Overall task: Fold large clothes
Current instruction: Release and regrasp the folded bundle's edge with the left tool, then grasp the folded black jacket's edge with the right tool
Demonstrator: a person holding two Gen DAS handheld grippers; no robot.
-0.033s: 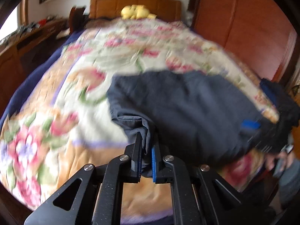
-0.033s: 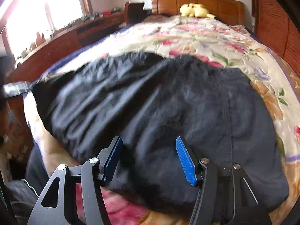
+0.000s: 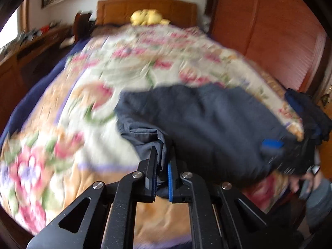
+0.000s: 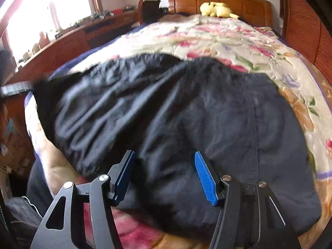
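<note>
1. Dark garment (image 3: 207, 128) spread across the near end of the quilt (image 3: 83, 103) on the bed, most of it lying flat; likely laid out this way to give a broad surface for folding.
2. Left gripper (image 3: 161, 176) clamped on a bunched edge of the garment, fabric pinched between the nearly closed jaws and drawn up in a ridge; probably held so to carry that edge over the rest.
3. Right gripper (image 4: 166, 176) spread wide, nothing between the pads (image 4: 205, 178), poised over the garment (image 4: 176, 114) near its front hem; seemingly placed to pin or take the cloth at the opposite side.
4. Seen also in the left view at the far right (image 3: 271, 145), low over the cloth.
5. Hard to make out: kind of garment, whether trousers or jacket; both views smeared by motion.
6. Cut off: near hem below the grippers, bed's foot edge.
7. Second dark pile (image 3: 307, 112) at the bed's right edge, contents unclear.
8. Yellow toy (image 4: 217, 9) by the headboard, well apart.
</note>
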